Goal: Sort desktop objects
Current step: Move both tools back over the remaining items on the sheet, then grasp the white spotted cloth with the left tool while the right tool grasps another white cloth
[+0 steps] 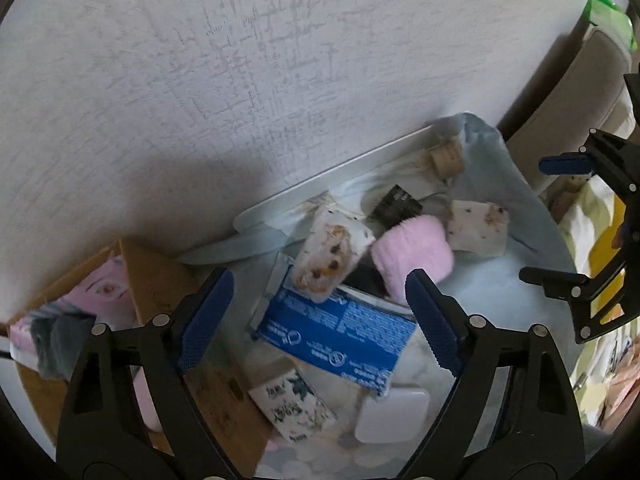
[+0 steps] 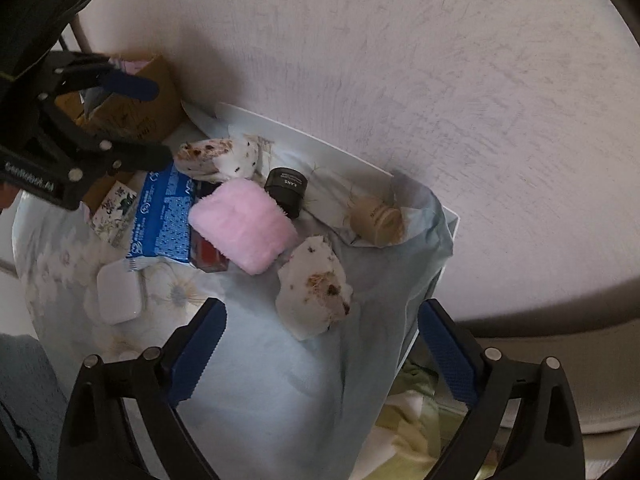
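A: Left gripper [image 1: 320, 316] first. What sits under it?

B: Its fingers are spread wide with nothing gripped. Between them lies the blue pack [image 1: 336, 332]. Just beyond the tips are a spotted sock [image 1: 328, 256] and a pink fluffy roll [image 1: 412, 256], touching each other. Nearer the wrist than the pack are a floral tissue pack [image 1: 292, 408] and a white case [image 1: 392, 416].

A: Anything crowding it?

B: A cardboard box [image 1: 160, 280] stands right beside the left finger. The white wall [image 1: 280, 80] rises behind the pile.

A: And the right gripper [image 2: 320, 352]?

B: Also released, holding nothing. A second spotted sock [image 2: 316, 292] lies just ahead of its tips, over bare pale-blue cloth [image 2: 260, 380]. Farther out are a black jar [image 2: 288, 190] and a beige jar [image 2: 376, 220] on its side, near the wall.

A: Edges?

B: The cloth drops off the tray [image 2: 448, 240] edge by the right finger. The open stretch of cloth lies between the fingers.
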Demonstrator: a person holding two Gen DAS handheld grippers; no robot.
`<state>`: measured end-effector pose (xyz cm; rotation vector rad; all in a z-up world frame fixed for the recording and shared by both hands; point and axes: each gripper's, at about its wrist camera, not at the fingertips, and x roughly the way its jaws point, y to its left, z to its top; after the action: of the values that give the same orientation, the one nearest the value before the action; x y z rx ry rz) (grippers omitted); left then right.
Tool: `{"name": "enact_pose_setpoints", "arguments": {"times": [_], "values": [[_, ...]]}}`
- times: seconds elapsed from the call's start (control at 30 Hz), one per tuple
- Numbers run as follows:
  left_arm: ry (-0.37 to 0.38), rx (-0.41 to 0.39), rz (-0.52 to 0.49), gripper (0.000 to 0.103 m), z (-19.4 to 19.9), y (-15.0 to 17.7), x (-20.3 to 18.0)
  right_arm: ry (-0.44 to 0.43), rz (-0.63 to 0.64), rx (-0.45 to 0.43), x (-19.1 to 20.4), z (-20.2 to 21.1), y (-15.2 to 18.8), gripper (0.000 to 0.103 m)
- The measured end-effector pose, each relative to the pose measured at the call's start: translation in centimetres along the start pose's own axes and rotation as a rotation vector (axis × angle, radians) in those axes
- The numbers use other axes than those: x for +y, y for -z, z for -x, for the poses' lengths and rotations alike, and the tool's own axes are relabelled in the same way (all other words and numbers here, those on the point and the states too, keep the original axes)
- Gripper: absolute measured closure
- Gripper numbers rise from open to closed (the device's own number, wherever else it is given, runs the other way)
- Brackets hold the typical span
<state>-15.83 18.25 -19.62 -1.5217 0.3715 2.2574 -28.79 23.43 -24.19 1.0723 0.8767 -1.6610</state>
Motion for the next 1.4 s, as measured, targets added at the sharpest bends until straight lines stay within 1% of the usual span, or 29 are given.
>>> {"name": "enact_pose_setpoints", "arguments": {"times": [0.13, 0.27, 0.4, 0.47, 0.57, 0.7, 0.73, 0.8, 0.83, 0.87, 0.9, 0.93, 0.97, 1.0, 1.07, 1.27, 1.4], "values": [[-0.009, 0.002, -0.004, 0.016, -1.0, -0.5, 0.3, -0.024, 0.001, 0.003, -0.8, -0.9, -0.1, 0.007], [0.001, 0.003, 0.005, 0.016, -1.5, -0.3, 0.6, -0.039, 0.009, -0.012, -1.1, -1.1, 0.1, 0.007], [-0.004, 0.009, -0.017, 0.016, -2.4, -0.5, 0.1, -0.044, 0.029, -0.012, -0.9, -1.7, 0.4, 0.007], [-0.009, 0.018, -0.027, 0.022, -2.8, -0.6, -0.3, -0.042, 0.036, -0.004, -0.8, -2.2, 0.7, 0.007], [-0.023, 0.043, -0.040, 0.027, -3.7, -0.9, -0.6, -0.050, 0.040, 0.010, -0.7, -2.8, 0.9, 0.007], [-0.026, 0.076, -0.029, 0.032, -5.0, -0.9, 0.0, -0.046, 0.058, 0.019, -0.5, -3.3, 1.1, 0.009], [-0.021, 0.086, -0.021, 0.035, -5.3, -0.8, 0.2, -0.047, 0.062, 0.023, -0.4, -3.5, 1.1, 0.011], [0.001, 0.125, 0.005, 0.048, -6.3, -0.7, 0.8, -0.051, 0.072, 0.029, -0.1, -3.8, 1.1, 0.017], [0.018, 0.140, 0.015, 0.058, -6.6, -0.6, 1.0, -0.049, 0.082, 0.034, 0.1, -4.0, 1.1, 0.022], [0.046, 0.141, 0.035, 0.064, -6.7, -0.6, 1.3, -0.041, 0.100, 0.045, 0.5, -4.3, 1.2, 0.029], [0.057, 0.138, 0.048, 0.066, -6.6, -0.7, 1.5, -0.032, 0.113, 0.053, 0.8, -4.5, 1.2, 0.033], [0.056, 0.139, 0.048, 0.068, -6.5, -0.7, 1.5, -0.021, 0.124, 0.061, 1.0, -4.7, 1.2, 0.047], [0.050, 0.141, 0.040, 0.072, -6.5, -0.8, 1.4, -0.014, 0.132, 0.068, 1.3, -4.9, 1.3, 0.059], [0.045, 0.142, 0.033, 0.074, -6.5, -0.7, 1.3, -0.006, 0.132, 0.071, 1.4, -4.9, 1.3, 0.063], [0.042, 0.140, 0.028, 0.076, -6.1, -0.7, 1.2, 0.003, 0.120, 0.060, 1.5, -4.6, 1.4, 0.066], [0.046, 0.105, 0.010, 0.076, -3.9, -0.9, 1.0, -0.031, 0.065, 0.032, 1.1, -2.2, 1.6, 0.066], [0.052, 0.081, -0.005, 0.076, -2.5, -1.1, 0.9, -0.033, 0.011, 0.022, 0.3, -1.0, 2.1, 0.066]]}}
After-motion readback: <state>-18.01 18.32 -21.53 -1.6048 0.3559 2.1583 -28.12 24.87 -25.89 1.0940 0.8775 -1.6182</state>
